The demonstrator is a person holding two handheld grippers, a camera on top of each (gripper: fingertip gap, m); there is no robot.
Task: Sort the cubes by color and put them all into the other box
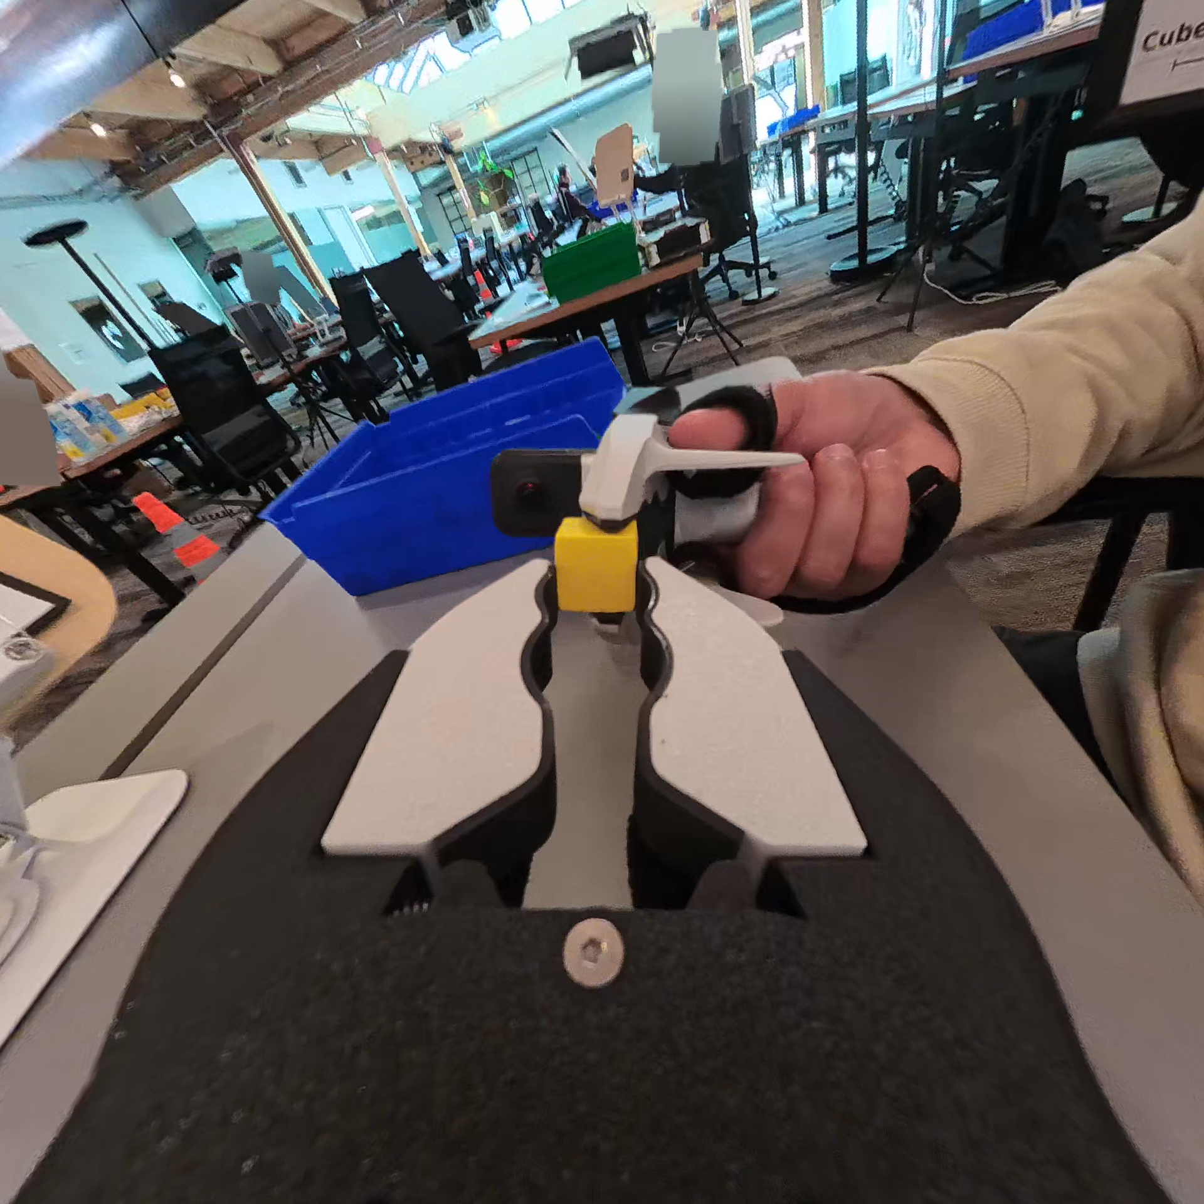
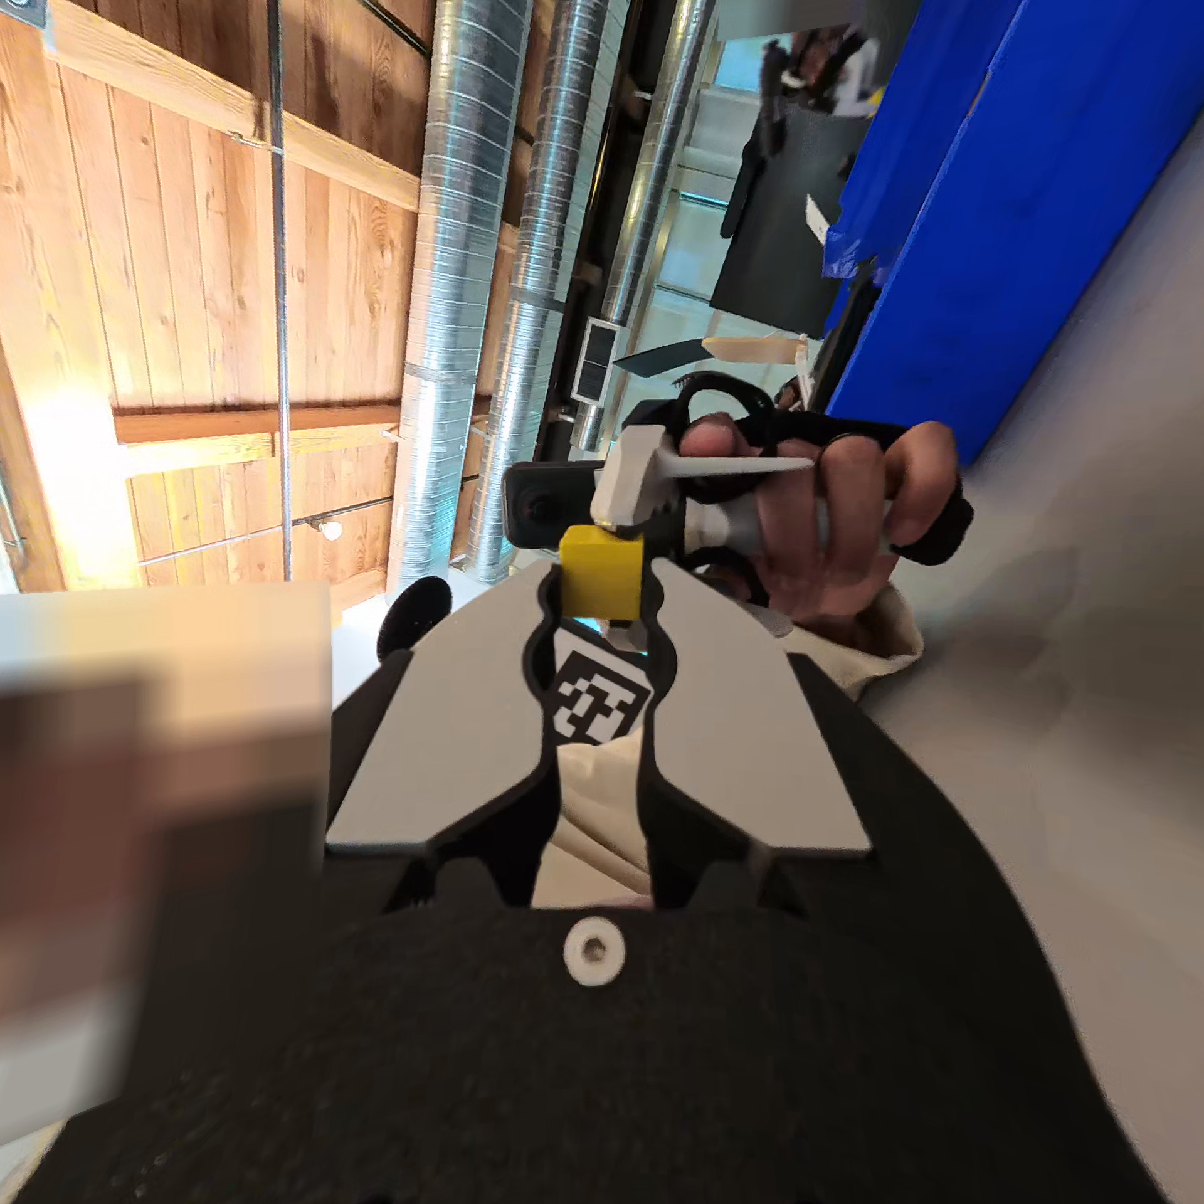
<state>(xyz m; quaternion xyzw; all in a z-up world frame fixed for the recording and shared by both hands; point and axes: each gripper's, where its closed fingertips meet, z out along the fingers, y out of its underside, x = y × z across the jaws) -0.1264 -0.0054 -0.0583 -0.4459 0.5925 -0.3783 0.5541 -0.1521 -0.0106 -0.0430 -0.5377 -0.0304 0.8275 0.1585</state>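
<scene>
Left gripper (image 1: 596, 589): white two-finger tool with black inner pads, pinching the small yellow plastic cube (image 1: 596, 567) on its left and right faces. Pads looked in contact on both sides.
Right gripper (image 2: 602, 589): same build, also clamped on the cube. From the left wrist view its fingers sat on the cube's top and bottom faces, so it was turned a quarter-turn against the left tool.
Why crossed: my read is a mid-air hand-over. Each tool took a different pair of faces, so the fingers didn't collide. Which tool was giving and which was taking, can't tell.
Hands: right hand (image 1: 840, 495) in a beige knit sleeve (image 1: 1042, 404) was wrapped round its tool's handle, with a finger through the black trigger loop. Left hand (image 2: 847, 521) gripped its tool the same way.
Cube location: off the surface, above the grey tabletop (image 1: 326, 619), near side of the blue plastic bin (image 1: 417, 495) and not inside it.
Bin: open-topped, on the far part of the table, left of the cube. Contents hidden from this angle. Can't tell if it was the source or the destination box.
Cube look: solid matte yellow, square faces, crisp edges with slightly softened corners, no markings visible. Sat square between the pads, not tilted.
Handling guess: rigid and light, with flat faces that suit a parallel pinch. Main risk is one tool releasing before the other's hold is secure.
Other cubes: none in view.
</scene>
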